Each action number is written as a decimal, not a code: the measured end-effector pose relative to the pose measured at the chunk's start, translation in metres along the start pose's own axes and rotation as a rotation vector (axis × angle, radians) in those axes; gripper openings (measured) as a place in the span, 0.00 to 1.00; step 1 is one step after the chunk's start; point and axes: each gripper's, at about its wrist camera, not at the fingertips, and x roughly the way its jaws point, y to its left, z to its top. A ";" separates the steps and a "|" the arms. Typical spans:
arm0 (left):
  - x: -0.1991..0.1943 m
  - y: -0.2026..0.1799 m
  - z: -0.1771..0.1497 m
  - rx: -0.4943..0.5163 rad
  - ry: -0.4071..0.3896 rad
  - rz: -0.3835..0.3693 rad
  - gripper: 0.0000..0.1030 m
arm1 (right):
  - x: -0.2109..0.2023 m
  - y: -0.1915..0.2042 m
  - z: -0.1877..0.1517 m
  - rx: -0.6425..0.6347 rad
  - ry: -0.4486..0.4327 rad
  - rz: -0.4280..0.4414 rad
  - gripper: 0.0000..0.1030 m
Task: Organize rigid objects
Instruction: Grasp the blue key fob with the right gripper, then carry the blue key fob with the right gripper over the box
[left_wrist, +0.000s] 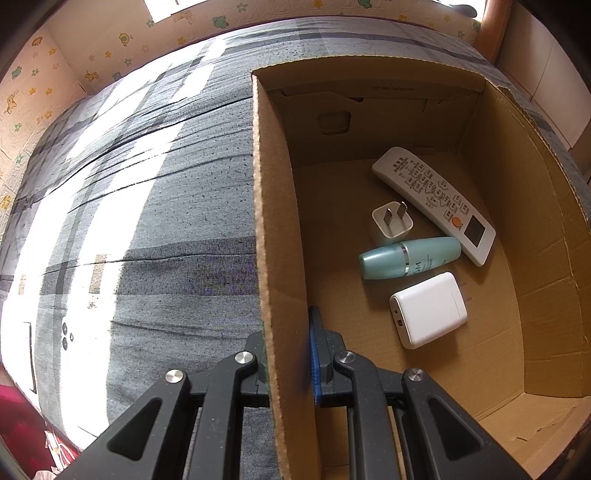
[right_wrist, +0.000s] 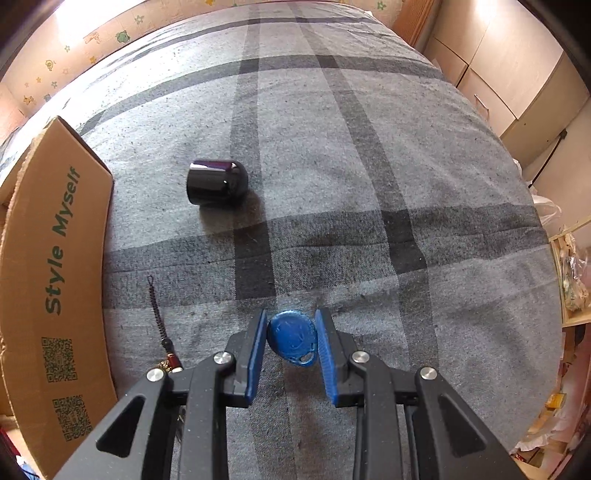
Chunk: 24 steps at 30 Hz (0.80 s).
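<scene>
Grey plaid bed cover (right_wrist: 332, 155) is our work surface, with cartoon-print wall panels behind it and pale cabinet doors off to the right.

We count one cardboard box (left_wrist: 273, 229), open on top, sitting on the cover. Four items lie on its floor:
- one white remote (left_wrist: 432, 203), lying diagonally, buttons up
- one small white plug adapter (left_wrist: 391, 223), prongs up, touching the remote's near edge
- one teal bottle (left_wrist: 410, 256) on its side, just in front of the adapter, its end against the remote
- one white charger block (left_wrist: 428, 310), near the bottle, apart from it

Our left gripper (left_wrist: 291, 354) is clamped on the box's left wall: one finger outside, the blue-padded one inside, cardboard pinched between.

Right wrist view: our right gripper (right_wrist: 291, 343) has a grip on one blue key fob (right_wrist: 291, 341), both blue pads (right_wrist: 255, 354) pressing its sides, fob's loop end toward the camera. We can't tell whether the fob is clear of the fabric.

On the cover outside the box we count two loose items: one black glossy cap-shaped thing (right_wrist: 216, 182), well ahead of the gripper, and one dark braided cord charm (right_wrist: 160, 325), just left of the gripper beside the box's printed side. That side carries green lettering and two QR codes.
</scene>
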 end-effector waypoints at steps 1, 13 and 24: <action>0.000 0.000 0.000 -0.001 0.000 -0.001 0.14 | -0.003 0.001 0.001 -0.003 -0.004 -0.003 0.27; -0.001 0.001 0.000 0.000 0.000 -0.002 0.14 | -0.048 0.015 0.013 -0.047 -0.067 0.008 0.27; -0.001 0.002 0.000 -0.002 -0.001 -0.004 0.14 | -0.089 0.047 0.028 -0.134 -0.140 0.030 0.27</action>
